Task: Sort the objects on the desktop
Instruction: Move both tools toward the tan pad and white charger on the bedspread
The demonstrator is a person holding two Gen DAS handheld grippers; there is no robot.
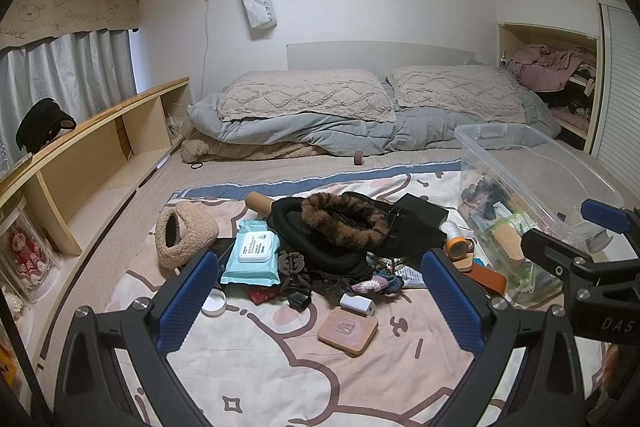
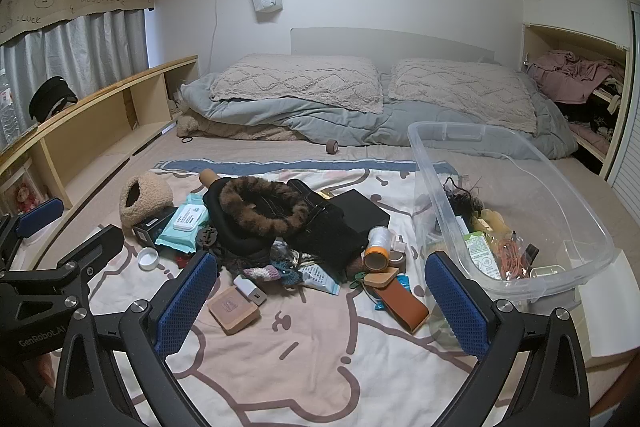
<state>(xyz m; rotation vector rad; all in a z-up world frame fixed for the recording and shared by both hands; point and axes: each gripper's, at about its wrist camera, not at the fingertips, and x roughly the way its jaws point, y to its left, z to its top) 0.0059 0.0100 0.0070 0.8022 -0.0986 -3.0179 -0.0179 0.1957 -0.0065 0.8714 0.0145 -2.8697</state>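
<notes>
A heap of small things lies on the patterned blanket (image 1: 280, 367): a teal wet-wipes pack (image 1: 254, 255), a black fur-trimmed item (image 1: 340, 223), a fluffy beige bag (image 1: 182, 235), a white charger (image 1: 358, 304) and a square tan case (image 1: 347, 331). My left gripper (image 1: 320, 303) hovers open over the near edge of the heap, holding nothing. My right gripper (image 2: 320, 291) is also open and empty, above the blanket between the tan case (image 2: 234, 309) and a brown leather pouch (image 2: 404, 303). A clear plastic bin (image 2: 448, 125) at the right holds several small items.
A wooden shelf unit (image 1: 100, 155) runs along the left with a black cap (image 1: 42, 125) on top. Pillows and a grey duvet (image 1: 304, 131) fill the back. A brown tape roll (image 1: 358, 158) lies alone mid-bed. An open closet (image 1: 552, 67) with clothes stands at the far right.
</notes>
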